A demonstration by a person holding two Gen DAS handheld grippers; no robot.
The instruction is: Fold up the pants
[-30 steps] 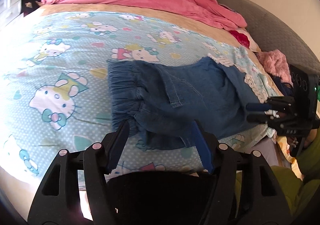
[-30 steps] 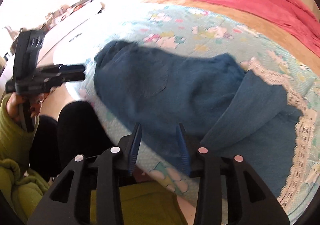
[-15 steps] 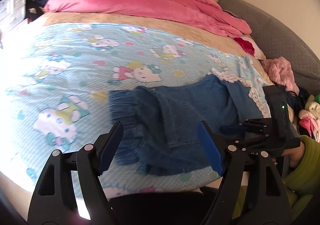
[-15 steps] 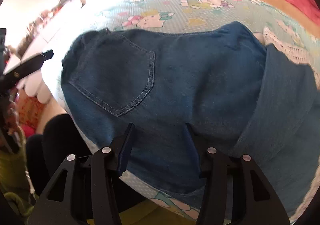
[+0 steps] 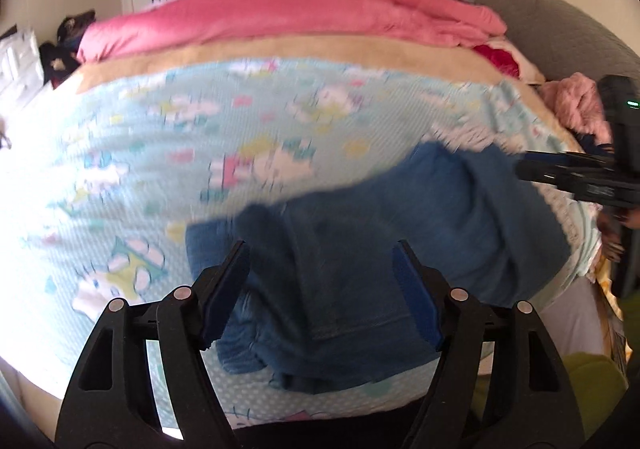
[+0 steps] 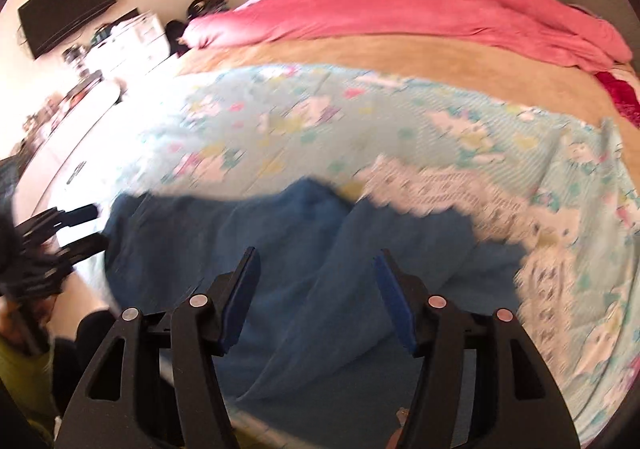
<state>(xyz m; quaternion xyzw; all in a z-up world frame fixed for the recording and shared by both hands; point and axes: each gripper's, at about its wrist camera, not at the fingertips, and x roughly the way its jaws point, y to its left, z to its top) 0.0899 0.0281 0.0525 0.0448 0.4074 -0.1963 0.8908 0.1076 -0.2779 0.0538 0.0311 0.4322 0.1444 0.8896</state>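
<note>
Blue denim pants point(image 5: 360, 249) lie folded on the near edge of the bed, on a light blue cartoon-print sheet point(image 5: 160, 153). In the right wrist view the pants point(image 6: 288, 249) fill the lower middle. My left gripper point(image 5: 320, 289) is open and empty, hovering over the waistband end. My right gripper point(image 6: 316, 289) is open and empty above the leg end. The right gripper also shows at the right edge of the left wrist view point(image 5: 576, 177); the left gripper shows at the left edge of the right wrist view point(image 6: 60, 229). Both views are motion-blurred.
A pink duvet point(image 5: 300, 13) is piled along the far side of the bed. A grey headboard point(image 5: 560, 29) and pink clothes point(image 5: 580, 105) are at the right. A white dresser point(image 6: 132, 37) and a wall television point(image 6: 64, 25) stand at the left.
Both grippers have lifted and tilted up away from the pants, so more of the bed and room shows. Both stay open. The pants lie where they were.
</note>
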